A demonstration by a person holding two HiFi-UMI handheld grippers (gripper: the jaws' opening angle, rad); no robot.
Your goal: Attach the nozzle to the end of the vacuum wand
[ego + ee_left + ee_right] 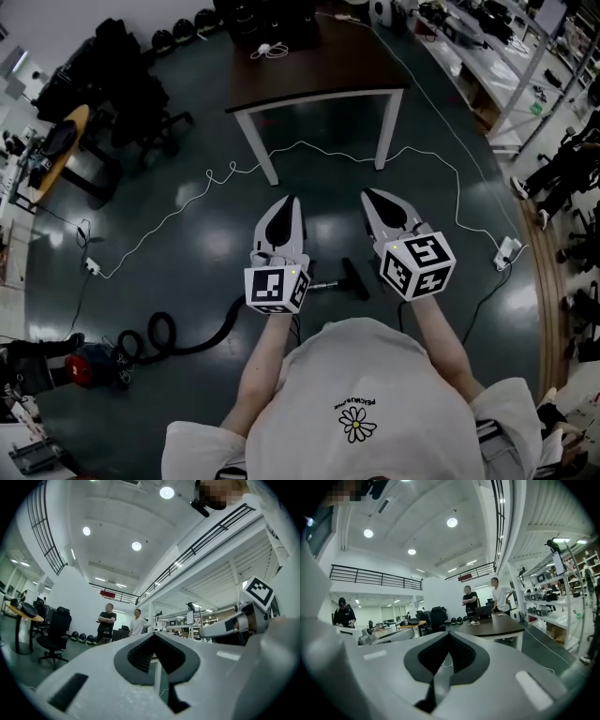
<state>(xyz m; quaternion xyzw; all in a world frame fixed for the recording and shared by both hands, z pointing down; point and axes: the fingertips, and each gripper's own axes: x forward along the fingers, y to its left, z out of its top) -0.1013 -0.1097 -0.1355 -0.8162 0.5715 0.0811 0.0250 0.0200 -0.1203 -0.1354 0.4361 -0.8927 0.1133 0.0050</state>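
Dark glossy floor (187, 187), with a dark brown table with white legs (347, 66) at the far side. Coiled black vacuum hose (202, 342) runs from the red vacuum body (89, 366) toward the person. Left tongs (289, 201) and right tongs (368, 195) are both closed and empty, held level above the floor. Short silver wand (326, 283) and black floor nozzle (355, 278) lie on the floor between and below them, ends meeting; whether they are joined is unclear.
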